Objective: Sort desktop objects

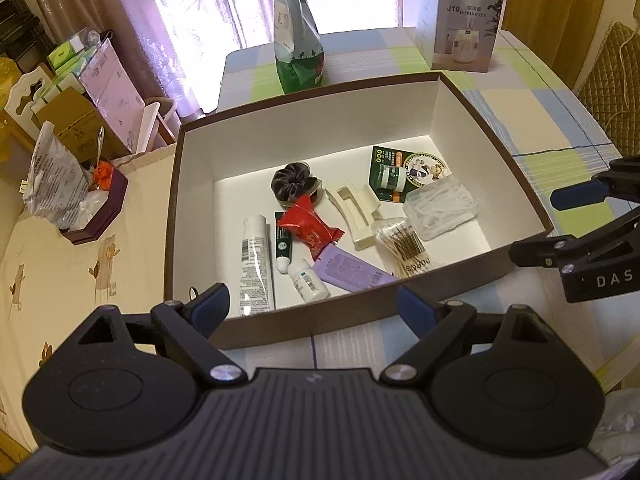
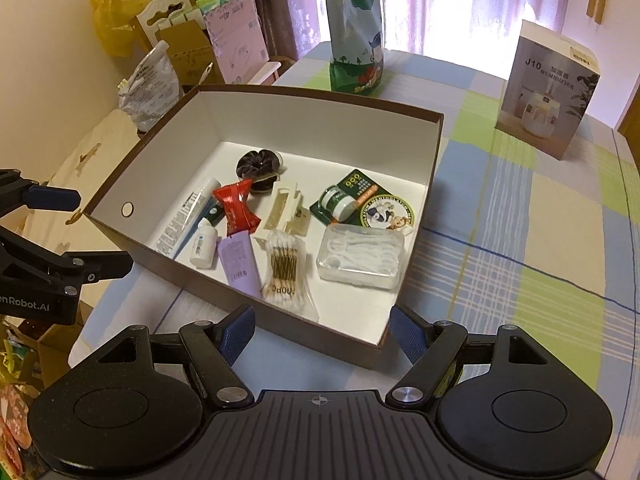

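1. The brown box point(image 1: 280, 324) with a white inside sits open on the checked tablecloth point(image 2: 520, 264), and the small things lie together on its floor.
2. Inside, a red candy wrapper point(image 1: 310, 230) rests over a green tube point(image 1: 283, 250), beside a white tube point(image 1: 256, 264) and a small white bottle point(image 1: 310, 280). A purple sachet point(image 1: 352, 270) and a pack of cotton swabs point(image 1: 404, 246) lie toward the near wall. A cream hair clip point(image 1: 354, 214), a dark scrunchie point(image 1: 292, 182), a green card point(image 1: 394, 172) and a clear floss-pick case point(image 1: 440, 208) fill the rest.
3. Beyond the box stand a green-and-white pouch point(image 1: 298, 40) and a humidifier carton point(image 1: 458, 24).
4. Only the right wrist view shows the round hole point(image 2: 127, 209) in the box's left wall and the pouch's printed front. Only the left wrist view shows the purple tray point(image 1: 100, 216) of clutter off the table's left side.
5. The left gripper point(image 1: 316, 308) hovers at the near wall, fingers spread wide, nothing between them.
6. The right gripper point(image 2: 322, 334) hangs over the near right corner, its jaws likewise wide apart and bare.
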